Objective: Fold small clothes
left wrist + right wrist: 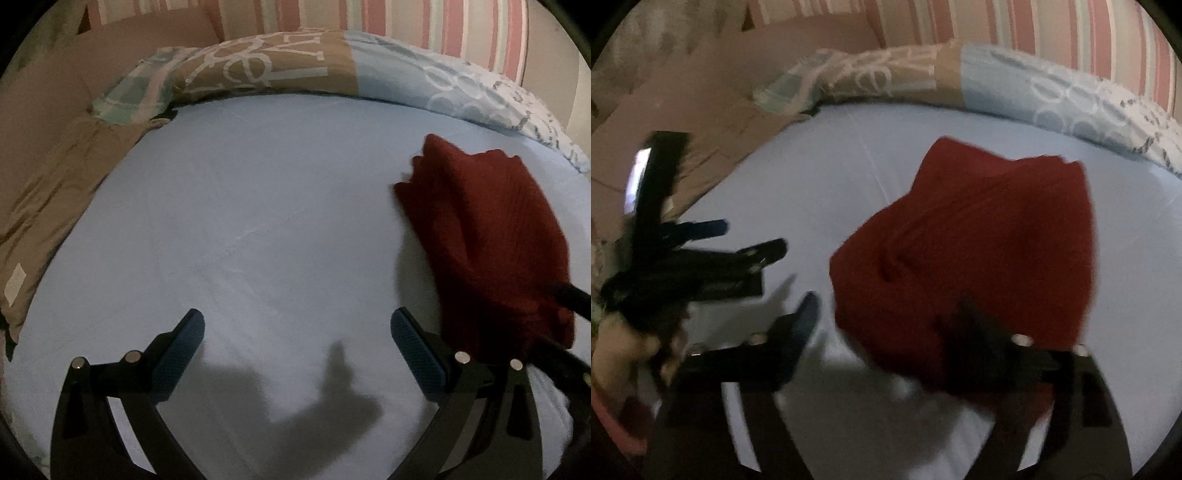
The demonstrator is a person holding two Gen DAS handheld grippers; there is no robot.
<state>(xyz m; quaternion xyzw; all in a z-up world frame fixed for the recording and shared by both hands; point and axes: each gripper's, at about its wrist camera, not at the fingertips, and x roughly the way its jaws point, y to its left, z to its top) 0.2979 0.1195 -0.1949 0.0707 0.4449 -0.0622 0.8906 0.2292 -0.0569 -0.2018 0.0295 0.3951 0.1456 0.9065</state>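
A small dark red garment [975, 254] hangs bunched above a pale blue bed sheet [258, 206], carried on the right side of the working area. In the right wrist view the cloth drapes over and hides the right-hand finger of the right gripper [886, 325]; the other finger stands well apart from it, so the jaws look spread, though blur makes it impossible to say for certain whether the cloth is pinched or merely hooked over one finger. The left gripper [297, 341] hovers low over bare sheet with its two blue pads wide apart and nothing between them; its shadow falls on the sheet just ahead. In its view the garment sits to the right, close beside the right-hand finger but not gripped by it.

The garment shows several layers and soft creases, and its far edge is doubled, which suggests that some folding has been made; no flat, squared packet is visible, however. Judged from this, the task is partway through: the piece appears to be in transit or being shaken out, not laid down. Remaining work would include spreading it on the sheet, making the closing folds and setting it aside.

A patterned tan and blue quilt [280, 62] lies rolled along the far edge of the sheet, before a pink striped cushion [461, 29]. No other small clothes can be seen.
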